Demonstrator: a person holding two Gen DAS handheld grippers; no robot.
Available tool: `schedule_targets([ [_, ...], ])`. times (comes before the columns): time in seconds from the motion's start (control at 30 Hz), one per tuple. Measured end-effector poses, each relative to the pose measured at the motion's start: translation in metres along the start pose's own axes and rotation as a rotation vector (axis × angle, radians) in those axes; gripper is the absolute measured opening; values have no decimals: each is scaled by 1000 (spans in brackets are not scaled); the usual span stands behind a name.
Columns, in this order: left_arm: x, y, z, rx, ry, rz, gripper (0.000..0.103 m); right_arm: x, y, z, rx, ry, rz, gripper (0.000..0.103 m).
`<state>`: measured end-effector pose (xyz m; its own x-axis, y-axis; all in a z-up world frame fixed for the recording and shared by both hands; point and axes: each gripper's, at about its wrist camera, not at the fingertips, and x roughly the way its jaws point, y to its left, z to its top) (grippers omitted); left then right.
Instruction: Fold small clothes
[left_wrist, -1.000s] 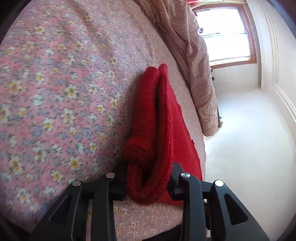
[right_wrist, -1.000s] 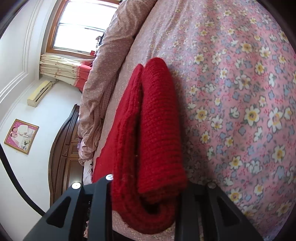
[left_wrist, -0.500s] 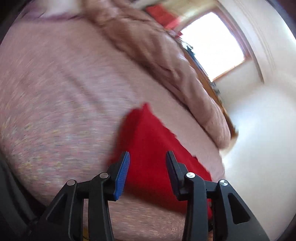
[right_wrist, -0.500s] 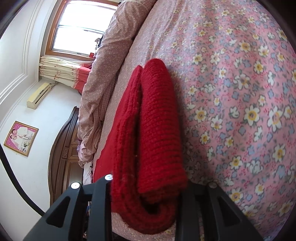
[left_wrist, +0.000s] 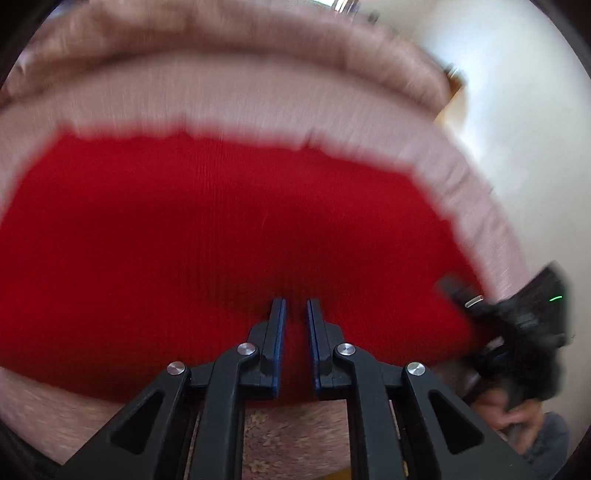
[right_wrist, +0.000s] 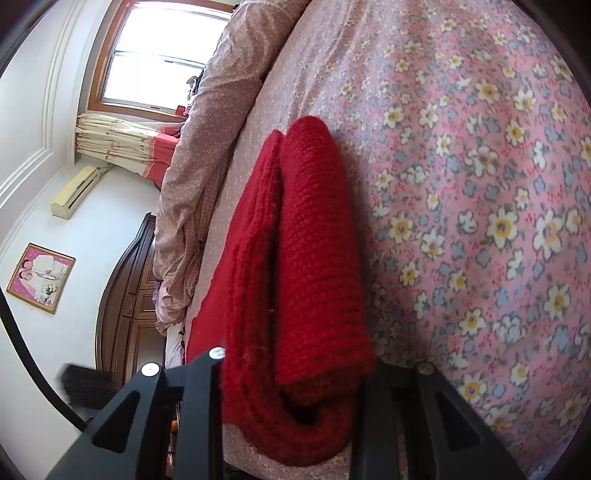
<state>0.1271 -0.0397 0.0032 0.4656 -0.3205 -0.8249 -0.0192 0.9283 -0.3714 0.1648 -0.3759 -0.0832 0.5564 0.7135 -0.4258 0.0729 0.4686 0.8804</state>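
Note:
A red knitted garment (right_wrist: 306, 266) lies folded on the pink floral bedsheet (right_wrist: 480, 192). My right gripper (right_wrist: 295, 373) is shut on its thick folded edge, which bulges between the jaws. In the blurred left wrist view the red garment (left_wrist: 221, 229) spreads flat and fills the middle. My left gripper (left_wrist: 295, 325) hovers over its near edge, jaws a narrow gap apart and holding nothing. The right gripper (left_wrist: 517, 317) shows as a dark blur at the garment's right end.
A rolled pink quilt (right_wrist: 199, 155) lies along the far side of the bed; it also shows in the left wrist view (left_wrist: 258, 48). A window (right_wrist: 159, 55), curtain, wall air conditioner (right_wrist: 74, 192), framed picture and dark wooden headboard (right_wrist: 133, 295) stand beyond.
My left gripper has let go of the folded edge, swung round to face the flat side of the garment and narrowed its jaws. The right gripper keeps its hold, unmoved.

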Motion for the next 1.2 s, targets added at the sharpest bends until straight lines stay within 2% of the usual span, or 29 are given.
schedule_targets([
  [0.03, -4, 2, 1, -9, -15, -16, 5, 0, 0, 1, 1, 2, -2, 27],
  [0.07, -8, 2, 5, -18, 3, -12, 3, 0, -1, 1, 2, 0, -3, 27],
  [0.1, -15, 1, 7, -23, 4, 6, 1, 0, -1, 1, 3, -1, -4, 27],
  [0.2, -42, -11, 2, 53, -71, 106, 1, 0, -1, 1, 6, -4, -7, 27],
  [0.3, -29, -10, -4, 74, -28, 77, 1, 0, -2, 1, 5, -10, -11, 27],
  [0.4, -13, -4, -12, 55, -47, 70, 1, 0, 2, -1, -10, -7, -14, 27],
  [0.57, -12, 2, -11, 19, -34, 36, 1, -4, 15, 2, -26, -14, 17, 22],
  [0.7, -18, 6, -17, 3, -58, 11, 1, -12, 82, -5, -253, -87, -38, 22],
  [0.77, -22, 13, -19, -26, -88, -34, 1, -9, 123, -12, -345, -105, -53, 22],
  [0.87, -32, 31, -22, -86, -110, -137, 1, 7, 185, -26, -479, -95, -101, 22],
  [0.97, -62, 68, -21, -199, -144, -244, 1, 30, 237, -47, -634, -90, -176, 22],
  [1.1, -119, 135, -25, -279, -245, -217, 1, 73, 289, -93, -806, -73, -319, 22],
  [1.2, -152, 193, -38, -342, -293, -134, 1, 121, 314, -150, -985, -57, -425, 22],
])
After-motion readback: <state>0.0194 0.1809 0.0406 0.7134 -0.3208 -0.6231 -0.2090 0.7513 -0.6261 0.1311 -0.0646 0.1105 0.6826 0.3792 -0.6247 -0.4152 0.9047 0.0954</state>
